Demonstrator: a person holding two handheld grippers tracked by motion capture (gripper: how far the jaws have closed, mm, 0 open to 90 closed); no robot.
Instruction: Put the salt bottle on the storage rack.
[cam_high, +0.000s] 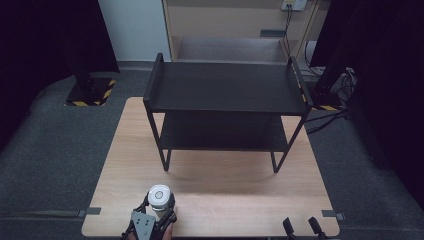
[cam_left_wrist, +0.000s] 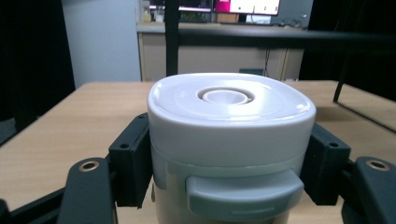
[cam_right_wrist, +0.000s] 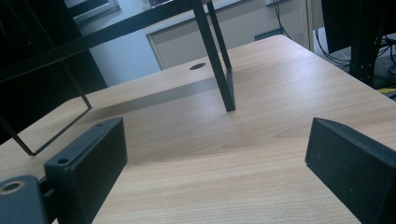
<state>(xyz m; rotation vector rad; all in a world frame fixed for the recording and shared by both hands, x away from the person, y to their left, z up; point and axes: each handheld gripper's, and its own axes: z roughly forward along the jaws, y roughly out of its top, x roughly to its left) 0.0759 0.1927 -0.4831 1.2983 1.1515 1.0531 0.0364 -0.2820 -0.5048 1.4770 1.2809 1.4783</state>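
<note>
No legible txt — no labels, brands, nos. anywhere.

I read the left gripper (cam_high: 152, 212) at the near edge of the table, left of centre in the high view, its grey three-cornered plate uppermost and its body pointing away from me. In the left gripper view its two black jaws stand level, one pad (cam_left_wrist: 130, 161) on each flank of the white container (cam_left_wrist: 231, 140), pressing against it. I read the right gripper (cam_high: 302, 225) at the near right edge, with just the jaw tips in the high view. In the right gripper view its jaws stand wide apart, nothing between them, tilted slightly downward.
</note>
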